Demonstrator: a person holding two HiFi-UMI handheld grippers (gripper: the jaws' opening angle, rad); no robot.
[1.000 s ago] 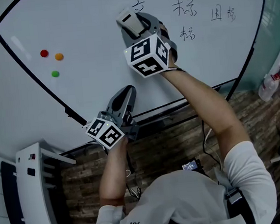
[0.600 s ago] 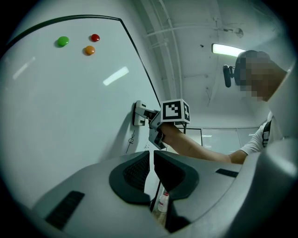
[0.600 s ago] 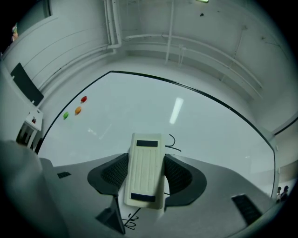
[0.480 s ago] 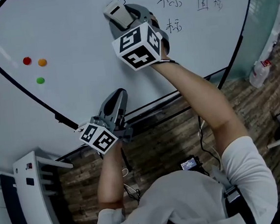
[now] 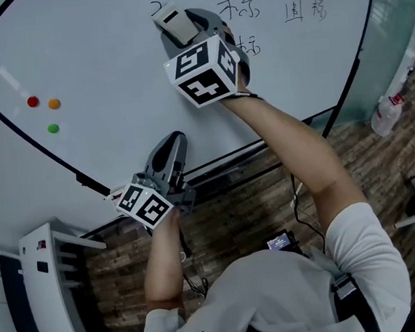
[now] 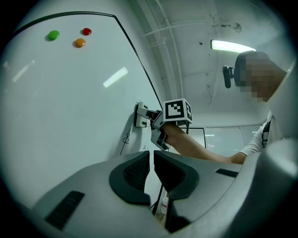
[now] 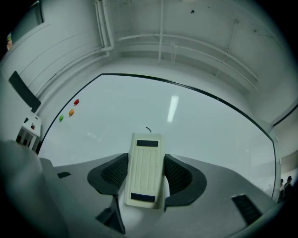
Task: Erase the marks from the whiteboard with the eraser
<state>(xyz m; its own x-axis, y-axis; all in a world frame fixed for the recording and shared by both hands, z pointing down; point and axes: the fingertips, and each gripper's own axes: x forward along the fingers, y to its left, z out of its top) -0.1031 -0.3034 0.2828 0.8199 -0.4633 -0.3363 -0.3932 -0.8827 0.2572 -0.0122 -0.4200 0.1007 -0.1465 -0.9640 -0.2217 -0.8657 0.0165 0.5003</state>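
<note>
Black handwritten marks (image 5: 238, 7) beside eraser (image 5: 174, 22)

head view steeply down over whiteboard (image 5: 103, 69); both gripper views face it near, sharing magnets (image 5: 54, 104).

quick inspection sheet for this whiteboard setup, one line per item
surface: whiteboard, mostly bare, black frame.
job's things: eraser held against the board; handwritten marks to its right, one small stroke at its left.
clutter: red magnet, orange magnet, green magnet at the board's left.
grippers: right hand-held gripper shut on the eraser; left hand-held gripper shut, empty, low by the board's bottom edge.
cables: thin cable below the right arm, near a small device.
surroundings: wood-pattern floor, bottle at right, white rack lower left.
</note>
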